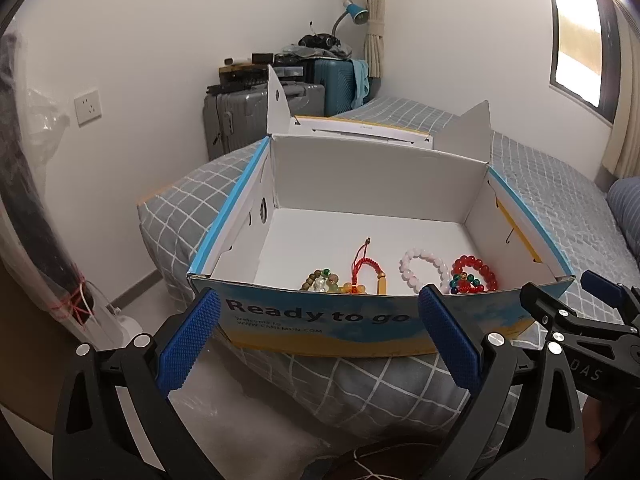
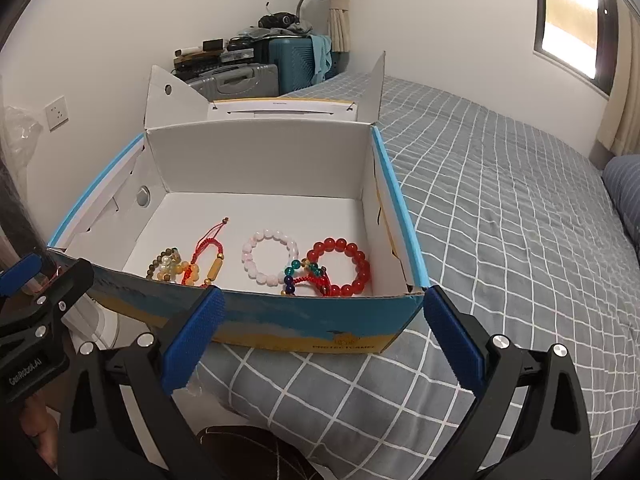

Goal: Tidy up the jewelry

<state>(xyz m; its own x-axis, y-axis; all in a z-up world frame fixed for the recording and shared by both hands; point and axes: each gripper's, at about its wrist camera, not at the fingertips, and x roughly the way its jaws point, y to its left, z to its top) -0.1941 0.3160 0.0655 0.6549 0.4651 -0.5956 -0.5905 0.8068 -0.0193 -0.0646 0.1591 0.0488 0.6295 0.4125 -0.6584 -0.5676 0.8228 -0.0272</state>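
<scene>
open cardboard box point(image 2: 280, 312) on the grey checked bed point(image 2: 500, 208), seen from both wrist views. the left gripper point(image 1: 320, 340) and the right gripper point(image 2: 324, 336) each stood with jaws spread wide and nothing between them, both short of the box's near wall. the jewelry lay on the box floor, bunched toward that near wall — a red bead bracelet point(image 2: 340, 266), a pale pink bead bracelet point(image 2: 270, 256), a multicolour bead strand point(image 2: 300, 276) touching the red one, a red cord bracelet point(image 2: 208, 256) and a cluster of olive and amber beads point(image 2: 170, 266). risks, as judged: the strand overlapped the red bracelet, so lifting one would likely drag the other; round beads could slip from flat pads; a reach over the near wall might nudge the light box on soft bedding — and the two grippers, close side by side, could collide.
</scene>
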